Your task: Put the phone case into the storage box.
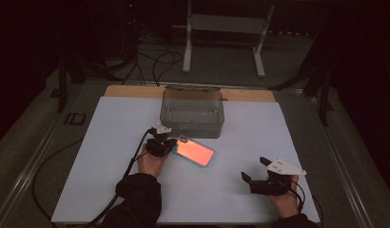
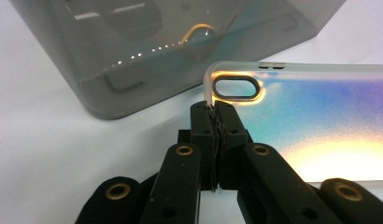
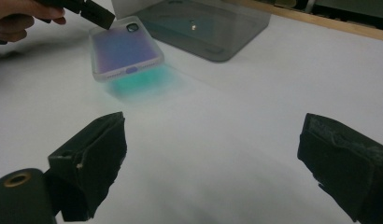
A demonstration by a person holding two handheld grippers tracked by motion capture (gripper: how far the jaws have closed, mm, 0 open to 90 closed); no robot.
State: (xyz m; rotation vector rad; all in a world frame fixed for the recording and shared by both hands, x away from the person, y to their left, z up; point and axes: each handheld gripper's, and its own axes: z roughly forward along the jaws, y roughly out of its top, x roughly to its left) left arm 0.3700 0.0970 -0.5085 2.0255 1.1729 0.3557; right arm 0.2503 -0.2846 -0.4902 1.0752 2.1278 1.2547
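Note:
An iridescent phone case [image 1: 194, 152] with a clear rim sits at the middle of the white sheet, just in front of a grey see-through box [image 1: 193, 114]. My left gripper [image 1: 168, 145] is shut on the case's rim at the corner by the camera cutout. In the left gripper view the jaws meet at that corner [image 2: 213, 109] of the case [image 2: 320, 121]. In the right gripper view the case [image 3: 126, 49] casts a teal glow on the sheet below it. My right gripper [image 1: 255, 168] stands open near the front right, nothing between its jaws [image 3: 210, 149].
The grey box [image 2: 133, 56] stands close behind the case, with a small metal ring inside. The white sheet [image 1: 112, 142] covers a wooden table whose far edge [image 1: 136, 90] shows. A cable [image 1: 131, 166] trails from the left gripper. A white metal frame [image 1: 224, 28] stands on the floor beyond.

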